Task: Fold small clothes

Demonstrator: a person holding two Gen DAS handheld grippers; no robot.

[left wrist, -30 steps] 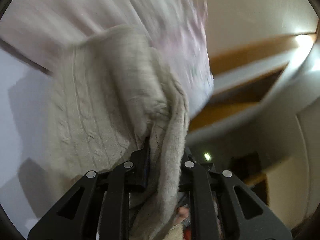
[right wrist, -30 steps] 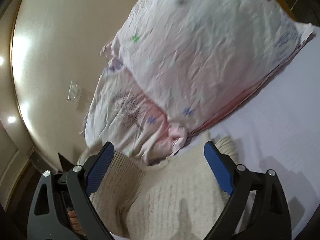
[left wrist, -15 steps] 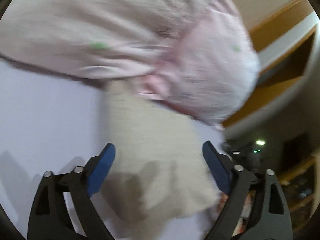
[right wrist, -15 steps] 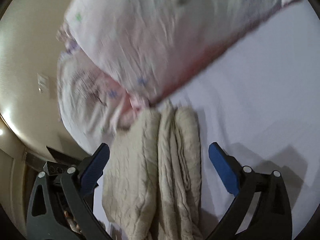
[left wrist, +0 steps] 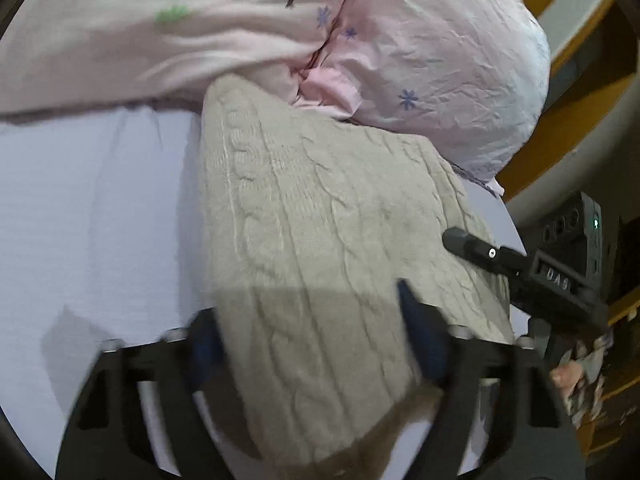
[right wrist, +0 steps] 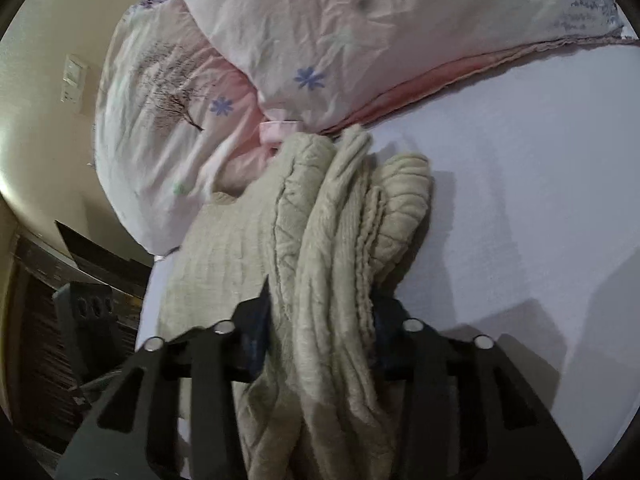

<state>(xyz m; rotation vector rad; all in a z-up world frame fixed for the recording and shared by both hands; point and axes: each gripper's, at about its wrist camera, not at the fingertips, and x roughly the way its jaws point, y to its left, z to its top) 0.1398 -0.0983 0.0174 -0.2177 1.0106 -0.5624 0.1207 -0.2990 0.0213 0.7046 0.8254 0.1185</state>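
A beige cable-knit sweater [left wrist: 316, 248] lies folded on the white bed sheet [left wrist: 80, 208], its far end against the pink pillows. My left gripper [left wrist: 312, 344] straddles its near end with the jaws partly closed around the thick fold. In the right wrist view the sweater's stacked folded edges [right wrist: 332, 240] run between my right gripper's [right wrist: 320, 320] fingers, which press on the bundle from both sides. The right gripper's fingertip [left wrist: 464, 240] shows at the sweater's right edge in the left wrist view.
Two pink floral pillows [left wrist: 420, 60] [right wrist: 340, 32] lie at the head of the bed behind the sweater. White sheet [right wrist: 520, 200] stretches to the right of the sweater. The bed's edge and dark furniture [right wrist: 60, 320] lie to the left in the right wrist view.
The left gripper let go of the hanging sweater, opened, then came down around the folded sweater on the bed. The right gripper closed from wide open onto the folded edges.
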